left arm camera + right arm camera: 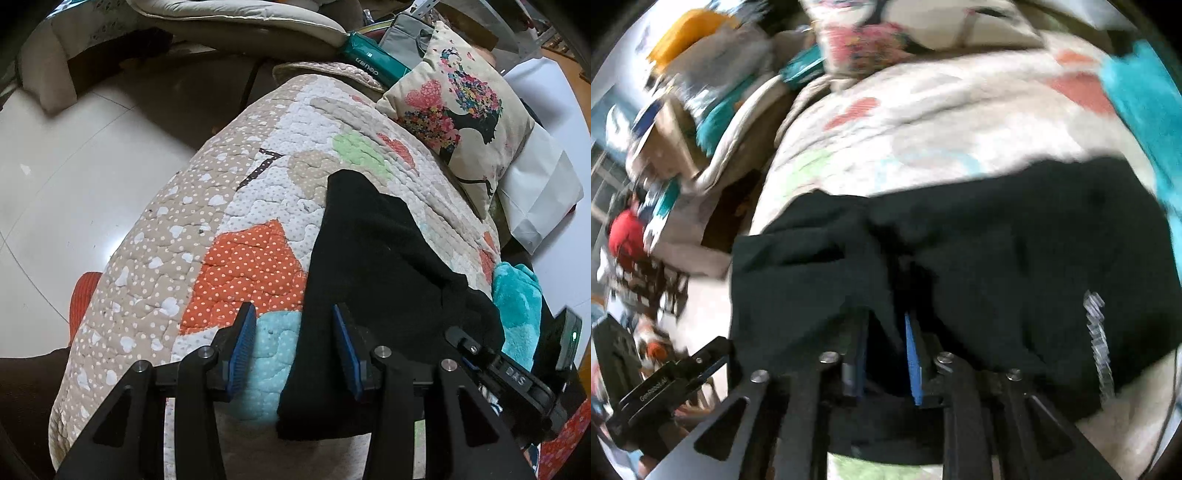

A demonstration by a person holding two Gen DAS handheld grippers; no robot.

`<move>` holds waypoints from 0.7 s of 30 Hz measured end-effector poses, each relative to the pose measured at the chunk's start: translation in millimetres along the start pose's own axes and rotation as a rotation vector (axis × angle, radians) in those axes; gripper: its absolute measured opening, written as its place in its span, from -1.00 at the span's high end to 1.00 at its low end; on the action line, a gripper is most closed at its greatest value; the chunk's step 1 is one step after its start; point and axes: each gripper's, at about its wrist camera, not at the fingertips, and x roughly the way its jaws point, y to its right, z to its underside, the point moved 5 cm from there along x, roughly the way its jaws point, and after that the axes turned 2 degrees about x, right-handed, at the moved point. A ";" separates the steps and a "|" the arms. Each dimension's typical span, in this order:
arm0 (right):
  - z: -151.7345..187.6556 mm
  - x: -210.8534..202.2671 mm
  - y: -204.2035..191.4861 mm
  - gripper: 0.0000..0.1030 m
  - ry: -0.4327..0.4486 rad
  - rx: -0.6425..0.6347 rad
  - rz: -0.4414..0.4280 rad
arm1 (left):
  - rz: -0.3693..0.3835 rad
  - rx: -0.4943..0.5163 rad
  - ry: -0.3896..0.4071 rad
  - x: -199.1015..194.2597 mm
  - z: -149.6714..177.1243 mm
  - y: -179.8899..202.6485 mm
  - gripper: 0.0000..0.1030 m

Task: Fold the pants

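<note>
Black pants [376, 266] lie on a patchwork quilt [229, 206]. In the left wrist view my left gripper [293, 343] is open and empty, low over the quilt at the pants' left edge; its right pad touches the black cloth. In the blurred right wrist view the pants [997, 251] fill the middle, bunched and partly doubled over. My right gripper [886, 343] has a fold of the black cloth between its blue pads, which stand close together. The right gripper's body also shows at the lower right of the left wrist view [517, 373].
A floral cushion [458, 110] lies at the quilt's far right, with a white bag [539, 199] beside it. A turquoise fleece [517, 306] sits right of the pants. Tiled floor [74, 192] lies to the left. Cluttered items fill the right wrist view's left side [665, 147].
</note>
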 end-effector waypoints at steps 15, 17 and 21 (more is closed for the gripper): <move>20.0 -72.6 65.0 -0.17 0.129 0.395 -0.308 | -0.029 0.137 -0.003 6.7 6.8 20.9 0.18; 18.5 -74.5 71.0 -0.18 0.138 0.425 -0.316 | -0.042 0.164 -0.010 6.6 9.0 24.5 0.17; 21.9 -85.0 81.0 -0.18 0.154 0.448 -0.239 | -0.029 0.210 -0.039 0.5 3.9 45.1 0.17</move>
